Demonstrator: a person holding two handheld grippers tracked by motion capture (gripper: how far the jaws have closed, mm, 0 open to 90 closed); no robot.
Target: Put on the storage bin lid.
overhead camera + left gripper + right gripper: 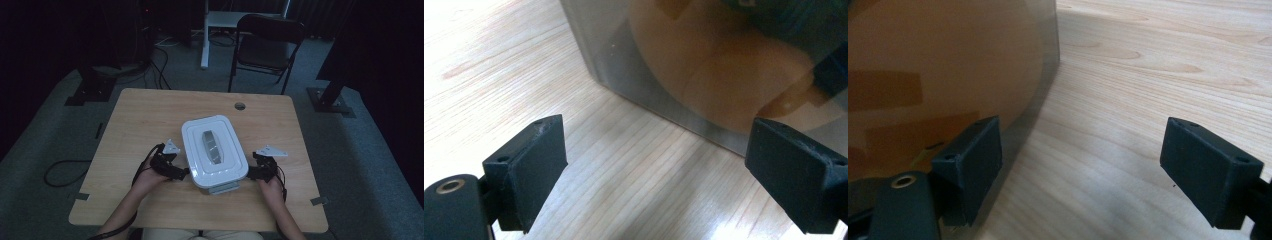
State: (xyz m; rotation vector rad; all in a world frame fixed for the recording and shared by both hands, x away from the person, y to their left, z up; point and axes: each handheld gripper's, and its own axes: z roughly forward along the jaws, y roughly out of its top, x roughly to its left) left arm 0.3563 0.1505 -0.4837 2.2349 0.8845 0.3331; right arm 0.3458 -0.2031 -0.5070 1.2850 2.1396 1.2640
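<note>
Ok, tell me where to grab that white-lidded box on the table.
Probably by its two long sides, one gripper each: the left gripper and right gripper already flank the box, jaws open. Its lid is broad and its walls look too wide for one gripper.

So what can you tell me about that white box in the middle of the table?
The box is a rounded rectangular plastic container with a white lid, closed, with a grey handle lying flat along its top and a grey clasp at the near end. Its walls look smoky and see-through, with orange-brown contents showing inside. It sits flat on the wooden table. The left tongs and right tongs flank it, open, not clamping it.
</note>
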